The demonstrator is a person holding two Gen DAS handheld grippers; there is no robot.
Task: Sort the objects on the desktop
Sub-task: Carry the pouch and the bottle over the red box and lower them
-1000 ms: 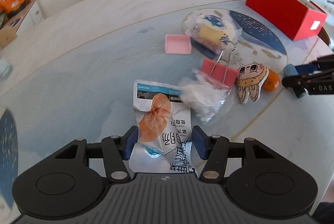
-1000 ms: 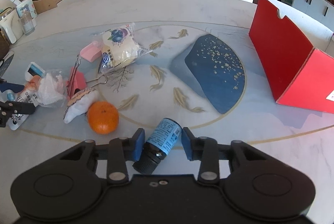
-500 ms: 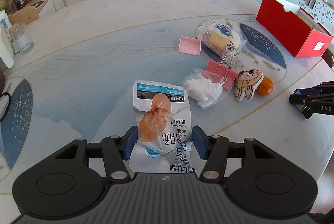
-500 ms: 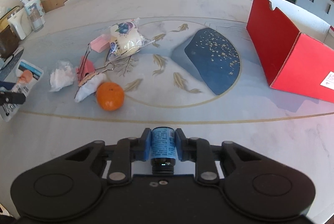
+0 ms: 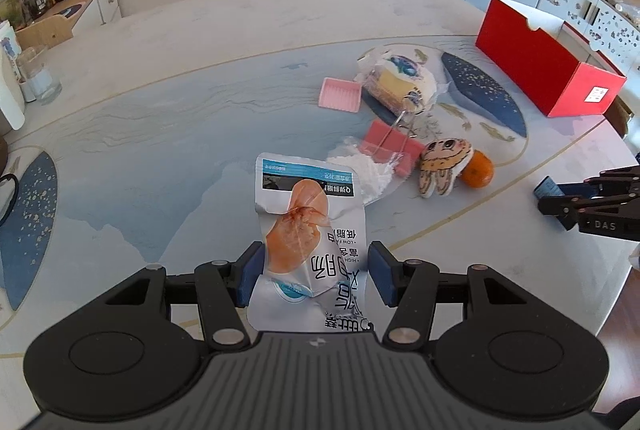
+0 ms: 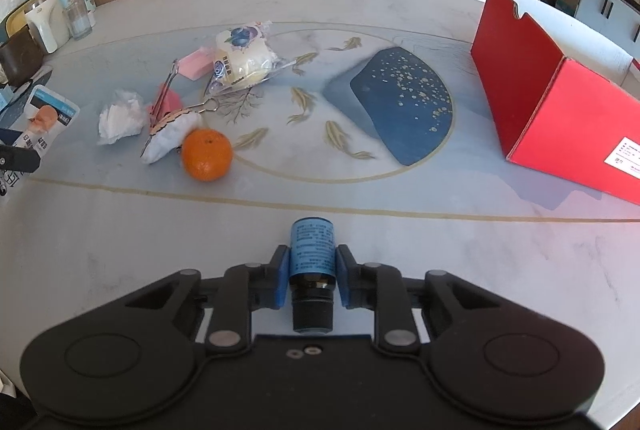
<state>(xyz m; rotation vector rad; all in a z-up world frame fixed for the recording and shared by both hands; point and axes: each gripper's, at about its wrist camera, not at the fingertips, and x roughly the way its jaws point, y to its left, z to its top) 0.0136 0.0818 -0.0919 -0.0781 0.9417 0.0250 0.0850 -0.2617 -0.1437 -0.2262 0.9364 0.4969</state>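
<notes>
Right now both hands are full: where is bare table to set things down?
Bare marble lies along the near table edge, ahead of the bottle, and between orange and red box. Crowded: the cluster around the binder clip and tissue.

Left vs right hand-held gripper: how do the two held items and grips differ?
The left hand-held gripper holds a flat, crinkled snack pouch; the right hand-held gripper holds a small rigid dark bottle with a blue label. The pouch spans a wide gap between the fingers; the bottle sits in a narrow one, pads pressed to its sides. Both items are lifted above the table.
</notes>
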